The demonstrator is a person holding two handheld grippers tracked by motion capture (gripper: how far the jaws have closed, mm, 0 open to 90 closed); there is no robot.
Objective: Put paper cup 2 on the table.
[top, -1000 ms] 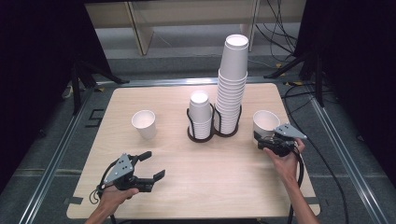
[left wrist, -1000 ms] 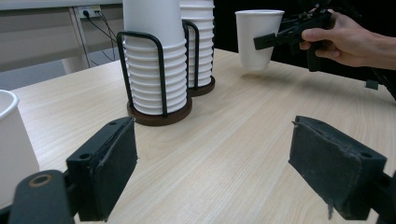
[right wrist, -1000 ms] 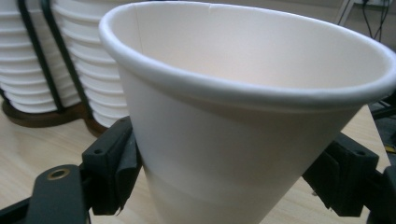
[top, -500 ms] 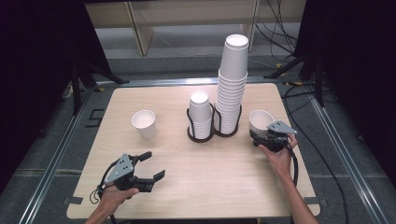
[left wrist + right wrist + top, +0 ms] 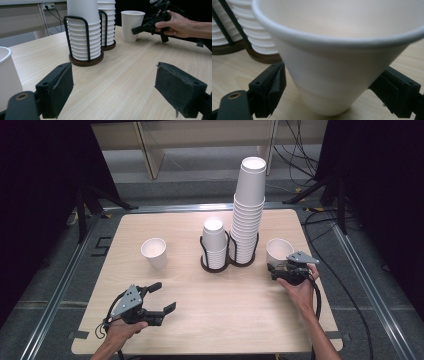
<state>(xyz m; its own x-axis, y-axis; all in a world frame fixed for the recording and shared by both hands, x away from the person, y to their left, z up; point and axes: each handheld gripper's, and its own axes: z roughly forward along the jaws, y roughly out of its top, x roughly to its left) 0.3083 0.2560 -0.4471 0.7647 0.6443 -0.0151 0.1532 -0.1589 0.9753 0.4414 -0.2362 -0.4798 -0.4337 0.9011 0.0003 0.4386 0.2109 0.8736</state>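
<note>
- A pale wooden table (image 5: 210,320) is framed by grey floor and dark surroundings.
- Two cup stacks (image 5: 249,210) are held in a black rack at the middle, toward the far edge.
- Bare wood is left along the near edge.
- The left gripper (image 5: 159,301) is held near the near-left corner, fingers spread, empty.
- The right gripper (image 5: 327,97) is set near the right edge, fingers spread around a white cup (image 5: 332,62), not pinching.

A lab: black curtains (image 5: 45,180), floor cables (image 5: 300,140), framed table (image 5: 240,315)

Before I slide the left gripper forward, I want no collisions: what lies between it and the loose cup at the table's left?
Only bare tabletop separates the left gripper from the loose cup, as the high view shows.
</note>
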